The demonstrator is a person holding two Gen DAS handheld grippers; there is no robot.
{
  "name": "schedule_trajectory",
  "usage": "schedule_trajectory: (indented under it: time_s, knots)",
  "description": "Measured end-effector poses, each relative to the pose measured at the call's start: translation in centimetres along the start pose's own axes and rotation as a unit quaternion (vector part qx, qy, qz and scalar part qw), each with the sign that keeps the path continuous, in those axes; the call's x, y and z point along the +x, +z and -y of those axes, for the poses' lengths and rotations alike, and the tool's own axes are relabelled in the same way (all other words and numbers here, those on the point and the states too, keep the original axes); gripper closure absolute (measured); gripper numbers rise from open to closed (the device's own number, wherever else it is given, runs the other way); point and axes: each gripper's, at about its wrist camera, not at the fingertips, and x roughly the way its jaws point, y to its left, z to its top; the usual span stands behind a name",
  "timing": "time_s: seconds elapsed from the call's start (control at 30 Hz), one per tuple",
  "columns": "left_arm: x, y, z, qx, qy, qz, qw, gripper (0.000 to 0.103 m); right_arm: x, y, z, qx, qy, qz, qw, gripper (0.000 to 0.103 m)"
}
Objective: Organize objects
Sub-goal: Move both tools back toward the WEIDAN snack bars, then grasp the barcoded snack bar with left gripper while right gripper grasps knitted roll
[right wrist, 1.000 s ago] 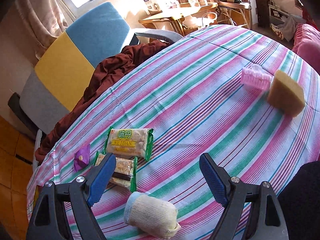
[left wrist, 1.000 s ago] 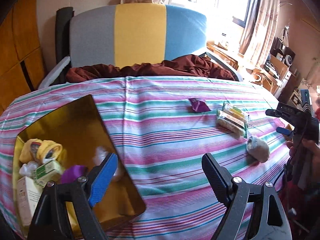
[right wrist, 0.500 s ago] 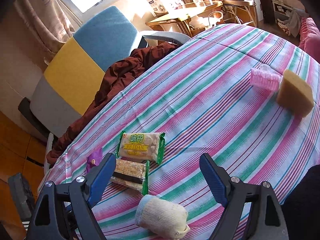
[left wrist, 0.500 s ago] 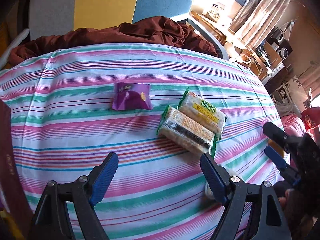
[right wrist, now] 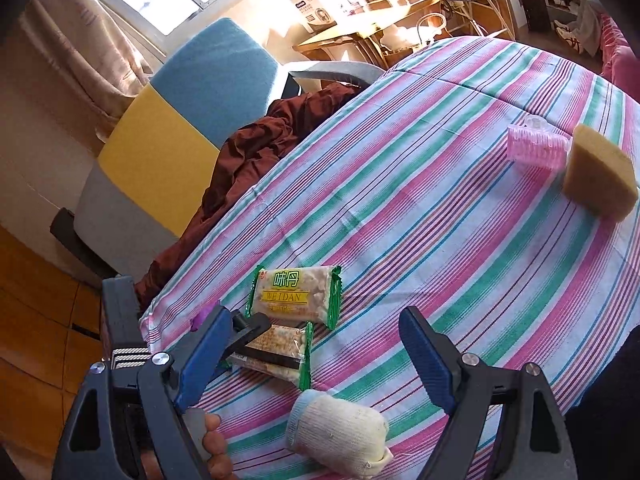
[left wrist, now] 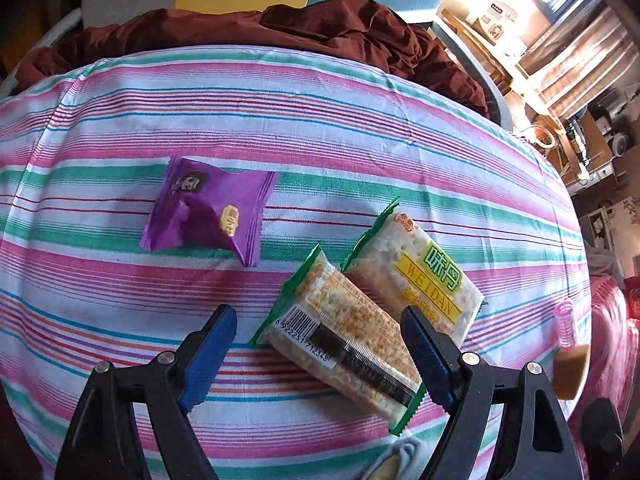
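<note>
Cloth (left wrist: 120, 312): striped in pink, green and white, covering the whole table; everything below lies on it.
Purple sachet (left wrist: 208, 210): furthest left of the loose things, flat on the cloth, apart from the cracker packs to its right.
Left gripper (left wrist: 318, 356): pointing steeply down at the cloth, fingers spread wide, nothing clamped; the barcode end of one cracker pack lies below the gap, and the pads are not on it.
Barcode pack (left wrist: 344, 340): green-edged, barcode side up, lying slantwise; its far end runs under the left gripper's right finger (left wrist: 424, 356) in the picture.
Label pack (left wrist: 416, 276): same kind, yellow label up, just beside the barcode pack on its right, long sides touching or nearly so.
Roll (right wrist: 340, 432): cream knitted cloth with a pale blue end, near the barcode pack, toward the table's near edge.
Right gripper (right wrist: 314, 356): over the cloth, fingers wide apart and empty; the roll lies below and between them.
Curler (right wrist: 538, 148): pink, far right.
Sponge (right wrist: 600, 172): tan wedge, touching the curler's right end.
Chair (right wrist: 180, 136): grey, yellow and blue back, behind the table, with brown fabric (right wrist: 256, 152) heaped on its seat.
</note>
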Motion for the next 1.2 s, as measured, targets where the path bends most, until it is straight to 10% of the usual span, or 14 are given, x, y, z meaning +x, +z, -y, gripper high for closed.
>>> schedule_trajectory:
  time_s: [0.43, 0.57, 0.67, 1.2]
  knots:
    - [-0.4, -4.5, 0.1, 0.188, 0.043, 0.047, 0.9801, 0.014, 1.4, -0.2, 0.3, 0.002, -0.008, -0.039, 0.999, 0.016]
    - [-2.0, -6.3, -2.4, 0.220, 0.028, 0.070, 0.9726, 0.031, 2.0, -0.4, 0.1, -0.009, -0.020, -0.052, 0.998, 0.016]
    - [-3.5, -7.3, -4.6, 0.227, 0.015, 0.080, 0.9705, 0.054, 2.6, -0.6, 0.1, -0.013, -0.029, -0.063, 0.998, 0.016]
    - [-6.7, -13.5, -10.1, 0.233, -0.024, 0.107, 0.9664, 0.047, 5.5, -2.3, -0.7, -0.056, -0.070, -0.133, 0.987, 0.016]
